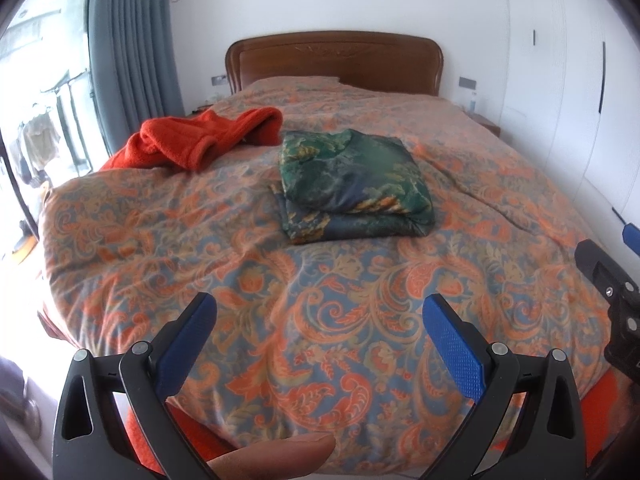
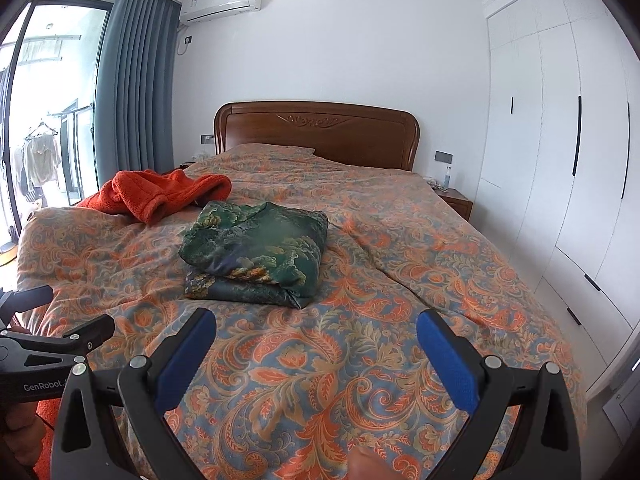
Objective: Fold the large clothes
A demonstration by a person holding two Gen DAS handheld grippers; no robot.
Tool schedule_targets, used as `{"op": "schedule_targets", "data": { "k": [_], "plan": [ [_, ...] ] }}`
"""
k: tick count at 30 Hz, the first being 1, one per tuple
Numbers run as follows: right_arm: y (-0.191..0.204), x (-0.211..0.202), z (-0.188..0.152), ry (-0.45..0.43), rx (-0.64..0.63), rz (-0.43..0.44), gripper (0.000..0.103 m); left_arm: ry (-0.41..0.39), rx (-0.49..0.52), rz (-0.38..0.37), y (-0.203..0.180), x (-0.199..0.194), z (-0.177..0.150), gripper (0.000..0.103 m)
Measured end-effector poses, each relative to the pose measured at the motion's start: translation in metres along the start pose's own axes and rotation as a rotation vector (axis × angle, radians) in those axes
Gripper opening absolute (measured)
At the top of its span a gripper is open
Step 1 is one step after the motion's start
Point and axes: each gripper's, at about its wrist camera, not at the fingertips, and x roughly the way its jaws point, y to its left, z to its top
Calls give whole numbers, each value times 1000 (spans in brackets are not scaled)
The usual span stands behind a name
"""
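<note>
Lying folded, green garment (image 1: 354,184) ahead of left gripper (image 1: 320,320); jaws apart

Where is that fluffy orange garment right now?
In both wrist views the orange garment lies crumpled on the bed's far left side, near the grey curtain, just behind and left of the folded green garment. Neither gripper touches it.

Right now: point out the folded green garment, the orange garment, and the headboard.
folded green garment (image 2: 256,236): right wrist view, middle of top layer.
orange garment (image 2: 160,192): right wrist view, bunched middle, unfolded.
headboard (image 2: 316,132): right wrist view, centre panel below the carving.
</note>
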Motion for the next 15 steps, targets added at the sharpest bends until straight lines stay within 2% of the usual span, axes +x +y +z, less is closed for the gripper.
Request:
{"op": "schedule_targets", "data": {
  "k": [6,15],
  "plan": [
    [0,8,-7,47,-2,-1,102,2,-6,4,0,0,2,103],
    [9,11,-4,66,-21,25,102,-14,0,29,1,-2,4,103]
  ]
}}
